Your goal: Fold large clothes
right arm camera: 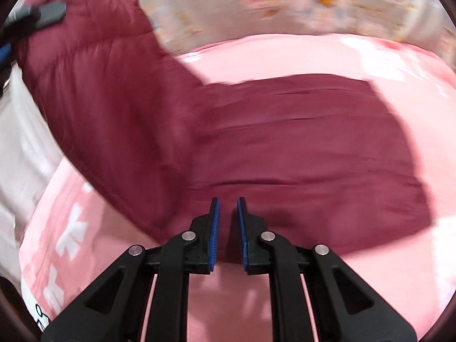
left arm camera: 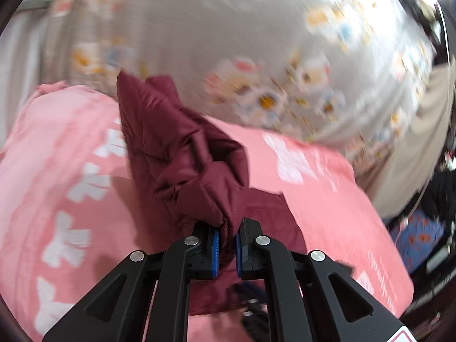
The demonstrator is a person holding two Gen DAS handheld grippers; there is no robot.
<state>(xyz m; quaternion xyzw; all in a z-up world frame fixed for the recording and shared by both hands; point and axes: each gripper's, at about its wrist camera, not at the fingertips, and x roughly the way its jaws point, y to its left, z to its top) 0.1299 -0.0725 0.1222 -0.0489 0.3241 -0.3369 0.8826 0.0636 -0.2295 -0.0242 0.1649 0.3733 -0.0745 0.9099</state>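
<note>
A dark red padded jacket [right arm camera: 285,142] lies spread on a pink bed cover [right arm camera: 285,54]. One sleeve [left arm camera: 185,156] is lifted off the bed. My left gripper [left arm camera: 227,228] is shut on that sleeve's cuff, with cloth pinched between the blue pads. In the right wrist view the raised sleeve runs up to the top left, where the left gripper [right arm camera: 42,14] holds its end. My right gripper [right arm camera: 228,202] hovers over the jacket's near hem. Its blue pads stand almost together with nothing between them.
A grey flower-print blanket [left arm camera: 228,28] lies bunched beyond the pink cover [left arm camera: 57,142]. A beige cloth [left arm camera: 413,156] and a blue patterned thing [left arm camera: 416,236] sit past the bed's right edge. White cloth [right arm camera: 17,148] shows at the left of the right wrist view.
</note>
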